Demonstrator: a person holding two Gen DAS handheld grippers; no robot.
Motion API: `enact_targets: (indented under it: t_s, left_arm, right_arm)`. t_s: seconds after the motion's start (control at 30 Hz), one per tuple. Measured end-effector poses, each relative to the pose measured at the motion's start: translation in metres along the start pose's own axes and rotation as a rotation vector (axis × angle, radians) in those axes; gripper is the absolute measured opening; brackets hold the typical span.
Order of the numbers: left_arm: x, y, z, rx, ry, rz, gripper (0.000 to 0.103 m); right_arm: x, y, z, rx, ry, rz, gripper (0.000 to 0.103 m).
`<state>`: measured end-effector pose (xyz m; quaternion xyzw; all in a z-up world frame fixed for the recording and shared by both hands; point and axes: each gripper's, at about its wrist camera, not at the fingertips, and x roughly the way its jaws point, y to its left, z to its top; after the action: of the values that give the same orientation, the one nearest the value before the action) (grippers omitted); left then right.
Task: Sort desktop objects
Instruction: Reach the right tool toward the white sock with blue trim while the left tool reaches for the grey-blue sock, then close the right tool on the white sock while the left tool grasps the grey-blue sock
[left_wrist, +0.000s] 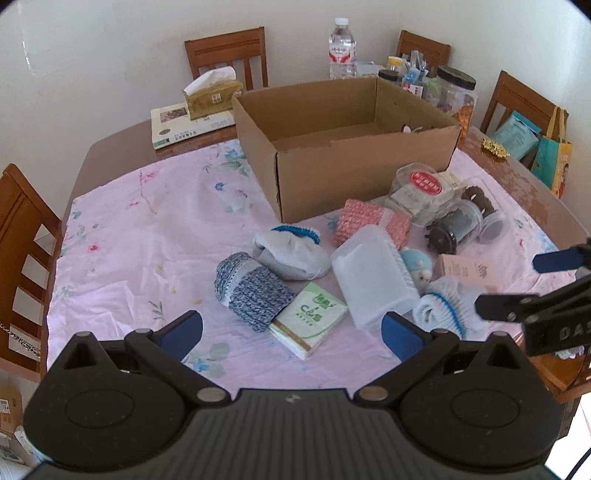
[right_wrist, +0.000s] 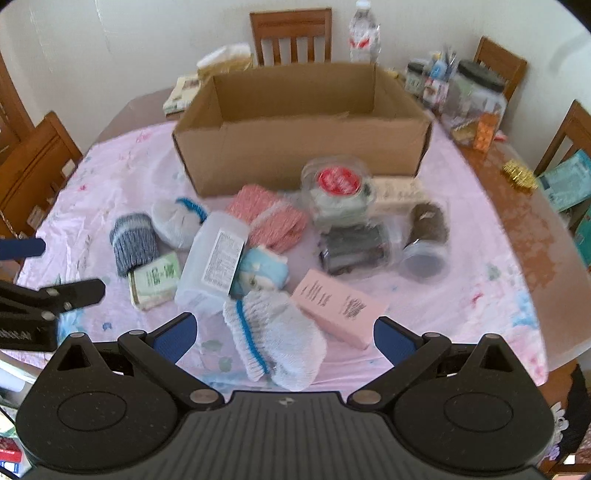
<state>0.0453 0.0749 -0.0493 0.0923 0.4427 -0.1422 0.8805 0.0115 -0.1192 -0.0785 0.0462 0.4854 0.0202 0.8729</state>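
Left wrist view: green tissue pack (left_wrist: 309, 320) reads "C&S".

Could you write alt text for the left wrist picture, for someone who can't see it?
An open gripper hovers over a pink cloth strewn with rolled socks, a tissue pack and jars, before an open cardboard box.

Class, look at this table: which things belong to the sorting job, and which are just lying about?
For the job: cardboard box, blue knit roll, pink knit roll, tissue pack, pink carton.

Lying about: water bottle, book, tissue box.
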Motion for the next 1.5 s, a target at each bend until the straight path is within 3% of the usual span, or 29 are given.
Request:
enact_targets:
  t_s: [0.3,0.6,0.83,1.03,1.23,1.5]
  left_arm:
    - [0.016,0.021,-0.003,0.016,0.019,-0.026,0.102]
    - [0.026,0.036,-0.003,0.025,0.030,-0.026,0.102]
    - [0.036,0.043,0.000,0.052,0.018,-0.028,0.102]
    - [0.052,0.045,0.000,0.147,-0.037,-0.034,0.102]
    - [0.081,0.062,0.012,0.113,-0.014,-0.105,0.102]
    - [0.117,0.061,0.020,0.131,0.003,-0.122,0.102]
  right_arm:
    - [0.054,-0.001,-0.018,0.043,0.102,-0.036,0.103]
    - [0.077,0.008,-0.015,0.054,0.122,-0.054,0.103]
    - [0.083,0.020,-0.015,-0.022,0.110,-0.108,0.103]
    - [0.084,0.020,-0.017,-0.024,0.094,-0.112,0.103]
    - [0.082,0.021,-0.019,-0.027,0.083,-0.113,0.103]
    - [0.082,0.020,-0.022,-0.039,0.058,-0.109,0.103]
